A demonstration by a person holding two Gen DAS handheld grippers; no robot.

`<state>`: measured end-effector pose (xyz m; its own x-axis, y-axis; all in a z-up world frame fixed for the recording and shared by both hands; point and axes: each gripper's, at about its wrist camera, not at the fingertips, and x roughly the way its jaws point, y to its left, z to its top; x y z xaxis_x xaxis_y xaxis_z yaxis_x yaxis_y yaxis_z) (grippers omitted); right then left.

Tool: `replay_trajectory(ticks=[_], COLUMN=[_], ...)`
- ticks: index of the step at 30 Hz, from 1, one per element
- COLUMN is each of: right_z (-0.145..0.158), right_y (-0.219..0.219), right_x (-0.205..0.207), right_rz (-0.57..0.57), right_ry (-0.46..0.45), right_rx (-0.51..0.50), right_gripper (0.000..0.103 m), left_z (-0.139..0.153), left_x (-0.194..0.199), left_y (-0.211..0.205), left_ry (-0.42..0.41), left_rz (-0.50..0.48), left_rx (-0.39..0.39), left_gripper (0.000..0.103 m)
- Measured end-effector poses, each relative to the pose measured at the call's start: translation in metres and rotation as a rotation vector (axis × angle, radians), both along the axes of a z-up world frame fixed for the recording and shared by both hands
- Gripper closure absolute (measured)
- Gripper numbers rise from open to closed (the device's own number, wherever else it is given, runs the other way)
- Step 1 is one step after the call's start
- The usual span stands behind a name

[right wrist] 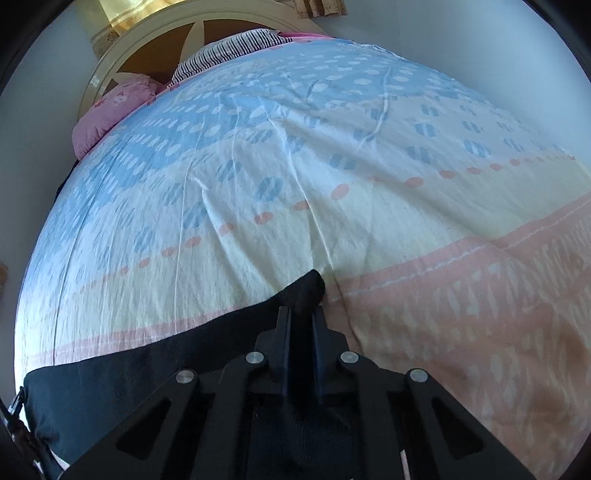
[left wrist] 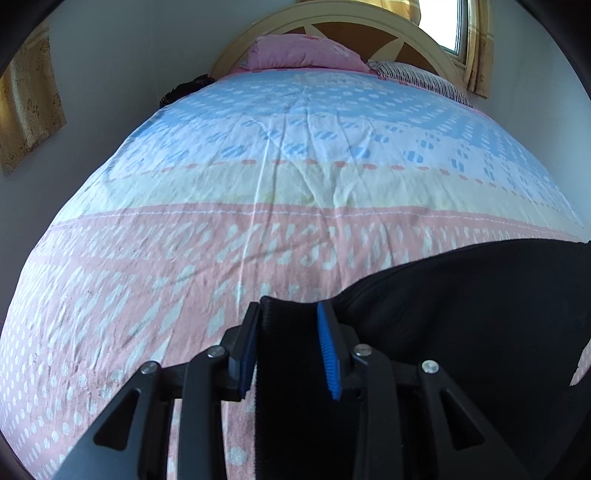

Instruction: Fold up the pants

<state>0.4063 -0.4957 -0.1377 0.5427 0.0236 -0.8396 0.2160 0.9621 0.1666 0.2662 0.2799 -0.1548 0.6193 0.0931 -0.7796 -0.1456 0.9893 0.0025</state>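
Note:
The black pants point(left wrist: 461, 306) lie on the bed's patterned sheet point(left wrist: 258, 184), spreading to the right in the left wrist view. My left gripper point(left wrist: 290, 314) has a ribbed black band of the pants between its blue pads point(left wrist: 328, 354); the jaws stand apart around it. In the right wrist view the pants point(right wrist: 129, 373) spread to the lower left. My right gripper point(right wrist: 301, 314) is shut on a corner of the pants, which pokes out past the fingertips just above the sheet point(right wrist: 332, 147).
A pink pillow point(left wrist: 303, 53) and a striped pillow point(left wrist: 421, 79) lie at the head of the bed against a curved headboard point(left wrist: 332, 22). A window point(left wrist: 450, 26) with yellow curtains is behind it. A dark item point(left wrist: 188, 88) sits at the bed's far left edge.

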Motion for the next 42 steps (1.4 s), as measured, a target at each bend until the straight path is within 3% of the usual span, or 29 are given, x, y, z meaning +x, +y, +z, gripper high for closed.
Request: replay_trajectory(ticks=[3,5,7,18,25,36,37,40,42], right_z=[0.018,0.032,0.046,0.085,0.075,0.036,0.040,0.057,0.076], right_y=[0.000,-0.002,-0.002,-0.003,-0.013,-0.025,-0.027,-0.023,-0.010], right_x=[-0.018,-0.032,-0.048,-0.144,-0.208,-0.278,-0.283,-0.297,-0.307], right_rz=[-0.016,-0.018,-0.007,0.023,0.004,0.004,-0.003,-0.038,-0.025], right_ry=[-0.053,-0.095,-0.137,-0.280,-0.300,-0.229,-0.234,-0.251,-0.280], right_rx=[-0.019,-0.019,-0.025,-0.053,-0.062,-0.048,-0.041,-0.089,-0.140], right_gripper=[0.093,0.093,0.094,0.094,0.094,0.093,0.084,0.041,0.041], left_z=[0.003,0.007,0.012,0.058,0.062,0.021,0.019,0.018,0.020], left_x=[0.002,0.000,-0.004,-0.070,-0.123,-0.174,-0.177,-0.180,-0.181], left_y=[-0.002,-0.004,-0.006,0.018,0.013,0.010,0.009,0.008,0.009], left_ry=[0.010,0.005,-0.006,-0.216,-0.289,-0.244,-0.240,-0.251,-0.260], left_rz=[-0.028,-0.059,-0.070,-0.078,-0.151,-0.192,-0.194,-0.193,-0.193], left_rx=[0.023,0.040,0.050,-0.142,-0.205,-0.212,-0.211,-0.214,-0.221], left_gripper=[0.074,0.086,0.087,0.088,0.088,0.088,0.088,0.088,0.088])
